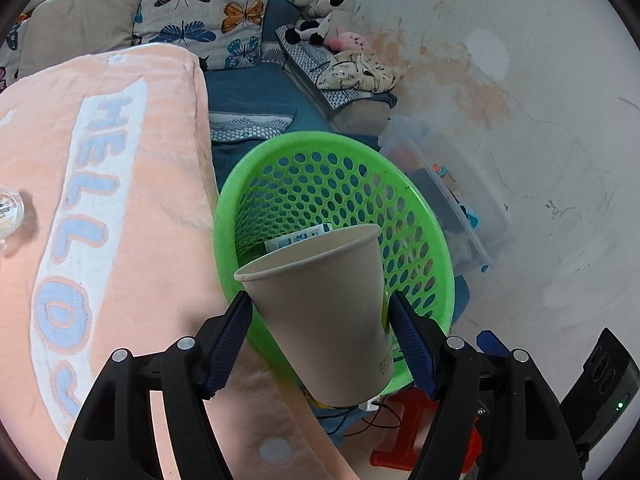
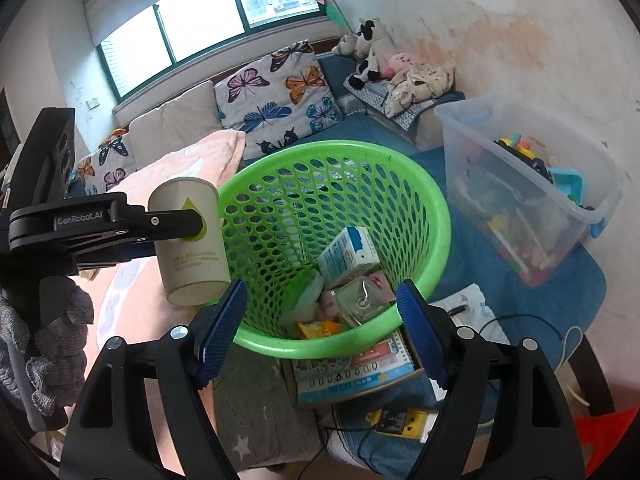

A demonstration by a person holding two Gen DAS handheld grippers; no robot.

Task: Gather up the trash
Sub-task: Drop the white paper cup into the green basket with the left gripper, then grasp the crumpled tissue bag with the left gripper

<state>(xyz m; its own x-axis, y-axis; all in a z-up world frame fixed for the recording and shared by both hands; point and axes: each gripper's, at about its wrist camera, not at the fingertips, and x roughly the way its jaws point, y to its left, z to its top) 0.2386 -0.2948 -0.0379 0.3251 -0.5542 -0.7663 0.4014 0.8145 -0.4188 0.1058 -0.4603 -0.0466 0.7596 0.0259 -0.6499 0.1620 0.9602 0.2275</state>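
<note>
My left gripper point(image 1: 320, 340) is shut on a white paper cup point(image 1: 320, 304) and holds it tilted over the near rim of a green perforated waste basket point(image 1: 340, 148). In the right wrist view the same cup point(image 2: 190, 240) hangs in the left gripper point(image 2: 188, 228) just left of the basket point(image 2: 360, 156). The basket holds a blue-white milk carton point(image 2: 348, 256), a clear plastic wrapper point(image 2: 360, 300) and orange scraps point(image 2: 316, 328). My right gripper point(image 2: 320, 328) is open and empty at the basket's near rim.
A pink "HELLO" blanket point(image 1: 100, 200) lies left of the basket. A clear plastic bin of toys point(image 2: 532, 200) stands to the right. Books point(image 2: 352, 372), cables and a yellow item point(image 2: 394, 418) lie under the basket. Butterfly cushions point(image 2: 280, 96) and plush toys point(image 2: 372, 52) are behind.
</note>
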